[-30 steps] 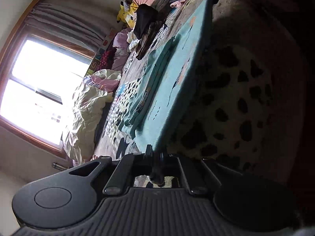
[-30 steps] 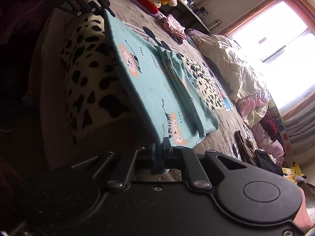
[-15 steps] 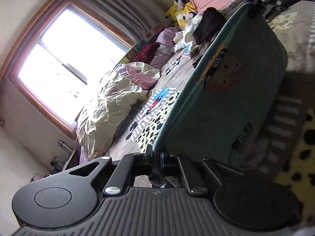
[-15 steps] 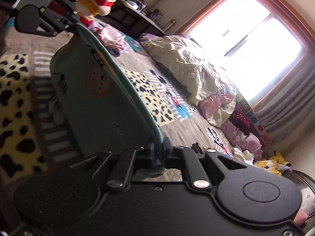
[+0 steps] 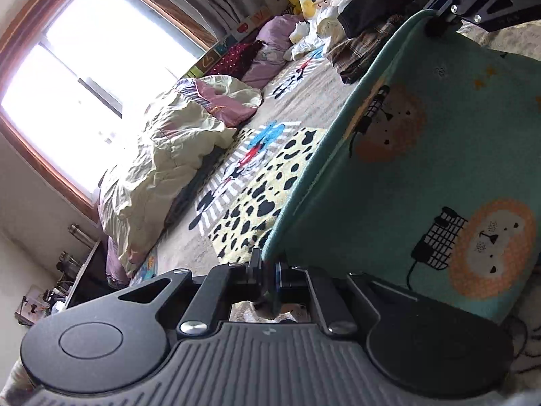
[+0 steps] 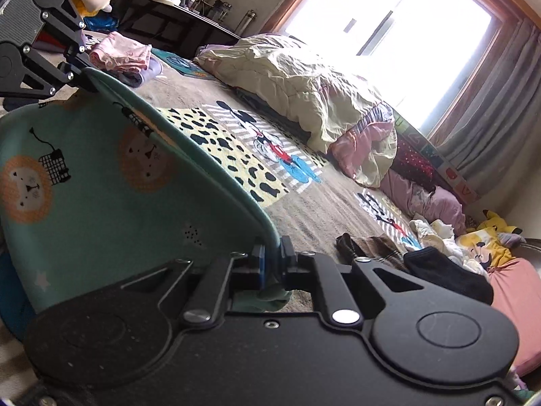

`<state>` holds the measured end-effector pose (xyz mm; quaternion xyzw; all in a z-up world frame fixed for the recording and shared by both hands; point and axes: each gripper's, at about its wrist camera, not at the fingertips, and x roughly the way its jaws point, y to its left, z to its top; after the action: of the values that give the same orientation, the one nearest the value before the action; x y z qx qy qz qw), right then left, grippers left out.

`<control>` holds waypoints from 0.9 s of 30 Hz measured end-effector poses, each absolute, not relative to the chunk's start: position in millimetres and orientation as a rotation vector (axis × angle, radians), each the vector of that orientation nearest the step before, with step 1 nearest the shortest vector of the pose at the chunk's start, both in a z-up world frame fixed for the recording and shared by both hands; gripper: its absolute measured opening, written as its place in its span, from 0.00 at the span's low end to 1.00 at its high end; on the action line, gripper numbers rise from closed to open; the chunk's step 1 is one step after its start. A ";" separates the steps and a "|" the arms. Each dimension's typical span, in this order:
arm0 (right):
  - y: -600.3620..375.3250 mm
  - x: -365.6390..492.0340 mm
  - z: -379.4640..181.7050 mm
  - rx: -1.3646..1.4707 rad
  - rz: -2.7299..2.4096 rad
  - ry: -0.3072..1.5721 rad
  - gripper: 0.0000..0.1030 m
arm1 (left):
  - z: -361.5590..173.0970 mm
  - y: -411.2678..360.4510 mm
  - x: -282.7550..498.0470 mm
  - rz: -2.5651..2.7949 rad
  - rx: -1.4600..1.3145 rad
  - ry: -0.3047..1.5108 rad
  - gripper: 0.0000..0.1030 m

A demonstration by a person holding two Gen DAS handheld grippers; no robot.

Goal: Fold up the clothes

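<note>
Left wrist view: the left gripper (image 5: 267, 275) is pinched on one corner of the teal lion-print garment (image 5: 439, 176), whose taut upper edge runs straight ahead to the right gripper (image 5: 439, 22), clamped on the far corner. No legible writing on the garment. It hangs between the two grippers, above the patterned bed cover (image 6: 243, 149).

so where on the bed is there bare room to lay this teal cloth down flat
The bare stretch of bedspread between the teal cloth and the cream quilt looks best. It is crowded toward the dark clothes pile and soft toys, and by the folded pink clothes on the opposite side.
</note>
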<state>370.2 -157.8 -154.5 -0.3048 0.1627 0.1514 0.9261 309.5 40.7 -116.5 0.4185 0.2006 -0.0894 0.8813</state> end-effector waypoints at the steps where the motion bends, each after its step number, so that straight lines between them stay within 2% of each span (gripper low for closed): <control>1: -158.4 375.6 -162.9 -0.622 0.316 0.351 0.06 | -122.9 42.9 313.7 -0.195 0.863 0.428 0.07; 5: -157.1 391.7 -185.7 -0.622 0.340 0.424 0.06 | -142.6 48.5 324.7 -0.213 0.833 0.476 0.08; 10: -158.1 402.3 -188.1 -0.581 0.343 0.458 0.08 | -148.7 58.5 333.8 -0.214 0.758 0.497 0.12; 11: -158.7 403.2 -189.5 -0.578 0.338 0.464 0.14 | -148.7 60.1 336.5 -0.205 0.737 0.495 0.14; 12: -159.2 403.4 -190.9 -0.578 0.323 0.464 0.18 | -148.7 61.8 339.2 -0.195 0.715 0.492 0.22; 13: -160.3 403.4 -191.5 -0.577 0.308 0.460 0.30 | -147.5 64.6 342.1 -0.175 0.691 0.492 0.27; 14: -163.5 403.5 -191.2 -0.569 0.295 0.457 0.38 | -146.1 67.5 345.1 -0.153 0.667 0.492 0.39; 15: -166.8 403.7 -190.8 -0.562 0.281 0.454 0.41 | -144.7 70.5 348.1 -0.132 0.643 0.492 0.46; 16: -169.9 404.0 -190.4 -0.555 0.268 0.451 0.49 | -143.3 73.4 351.1 -0.111 0.618 0.492 0.47; 17: -172.7 404.6 -189.8 -0.553 0.257 0.449 0.52 | -141.1 76.9 353.2 -0.093 0.592 0.492 0.48; 22: -187.5 398.3 -180.1 -0.471 0.258 0.394 0.50 | -113.8 85.3 345.5 -0.092 0.475 0.449 0.46; 25: -190.4 398.7 -175.2 -0.355 0.359 0.368 0.46 | -109.3 79.7 342.5 -0.251 0.401 0.481 0.46; 27: -193.8 407.8 -181.2 -0.245 0.431 0.419 0.42 | -119.5 74.1 347.4 -0.289 0.383 0.544 0.46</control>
<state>407.8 -193.8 -181.2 -0.1203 0.2056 0.2115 0.9479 347.4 74.1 -119.5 0.1872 0.2660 -0.1414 0.9350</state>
